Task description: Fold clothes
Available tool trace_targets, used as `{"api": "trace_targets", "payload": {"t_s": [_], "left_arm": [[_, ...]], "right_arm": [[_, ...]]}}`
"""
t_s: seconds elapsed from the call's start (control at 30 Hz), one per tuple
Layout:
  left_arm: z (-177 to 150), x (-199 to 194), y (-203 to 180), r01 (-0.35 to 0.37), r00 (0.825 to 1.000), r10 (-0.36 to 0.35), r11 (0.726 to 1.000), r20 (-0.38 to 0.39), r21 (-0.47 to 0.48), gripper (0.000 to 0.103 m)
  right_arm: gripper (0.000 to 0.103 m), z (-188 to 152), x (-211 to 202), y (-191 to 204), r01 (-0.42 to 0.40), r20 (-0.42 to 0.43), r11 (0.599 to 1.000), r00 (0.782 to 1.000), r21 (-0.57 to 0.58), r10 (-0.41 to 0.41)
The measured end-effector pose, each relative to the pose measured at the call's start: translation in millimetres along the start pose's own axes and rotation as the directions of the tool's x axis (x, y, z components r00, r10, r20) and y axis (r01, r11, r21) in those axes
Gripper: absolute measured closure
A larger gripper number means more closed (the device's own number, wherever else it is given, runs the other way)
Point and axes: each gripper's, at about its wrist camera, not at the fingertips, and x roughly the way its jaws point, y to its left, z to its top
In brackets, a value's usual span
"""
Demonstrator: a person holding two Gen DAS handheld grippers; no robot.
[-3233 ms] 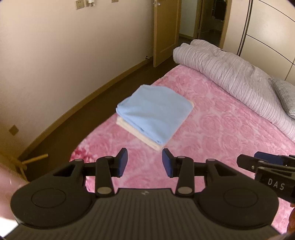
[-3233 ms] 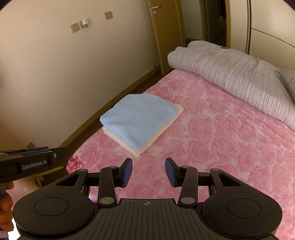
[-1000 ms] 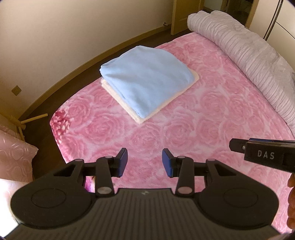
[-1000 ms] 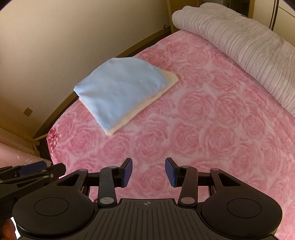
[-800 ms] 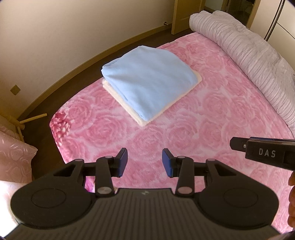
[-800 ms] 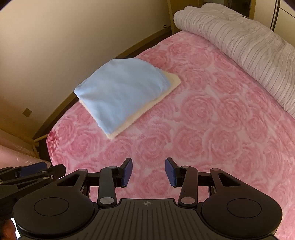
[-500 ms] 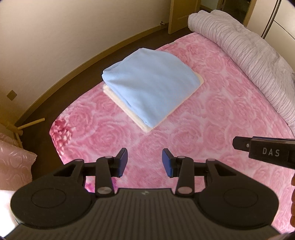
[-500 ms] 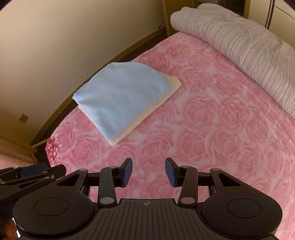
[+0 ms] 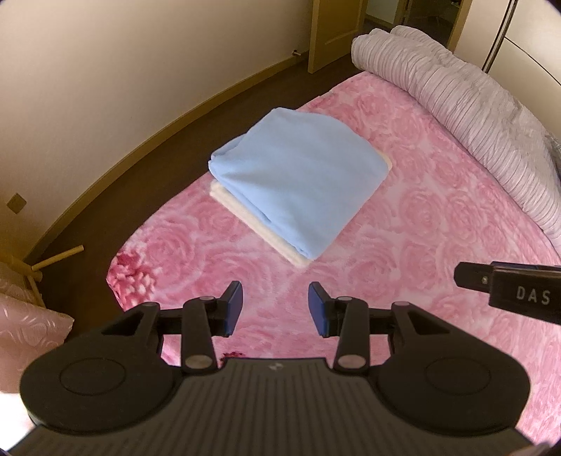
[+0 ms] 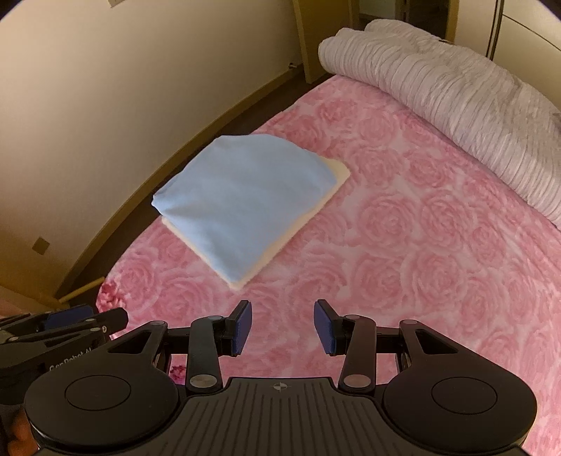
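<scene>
A folded light blue garment (image 9: 298, 175) (image 10: 242, 200) lies on top of a folded cream one (image 9: 245, 217) (image 10: 336, 175), stacked near the left corner of the pink rose-patterned bed (image 9: 420, 217) (image 10: 403, 245). My left gripper (image 9: 275, 308) hovers over the bedspread short of the stack, open, nothing between its blue pads. My right gripper (image 10: 282, 328) hovers likewise, open and empty. Each gripper shows at the edge of the other's view: the right one (image 9: 508, 291), the left one (image 10: 63, 326).
A rolled striped grey-lilac duvet (image 9: 473, 105) (image 10: 455, 84) lies along the far right side of the bed. A wall and dark floor strip (image 9: 157, 168) run left of the bed. A wooden door (image 9: 333, 28) stands at the back. A pink cushion (image 9: 24, 333) sits at lower left.
Both grippers have drawn back and risen a little, so the stack sits slightly farther and more centred. Both stay open and empty; the stack has not moved.
</scene>
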Motion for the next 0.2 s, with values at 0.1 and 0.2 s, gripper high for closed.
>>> {"api": "trace_targets", "payload": {"t_s": [0.1,0.2], "left_arm": [[1.9,-6.2,4.3,-0.006,0.999,0.005,0.999,0.034,0.037,0.066],[4.3,-11.6,8.5,0.002,0.999,-0.004,0.998,0.048,0.055,0.066]], "right_arm": [[0.06,-2.6,-6.5,4.9,0.011,0.015,1.0,1.0,0.019,-0.011],[0.06,-5.5,-14.9,9.6,0.02,0.034,0.999,0.999,0.041,-0.021]]}}
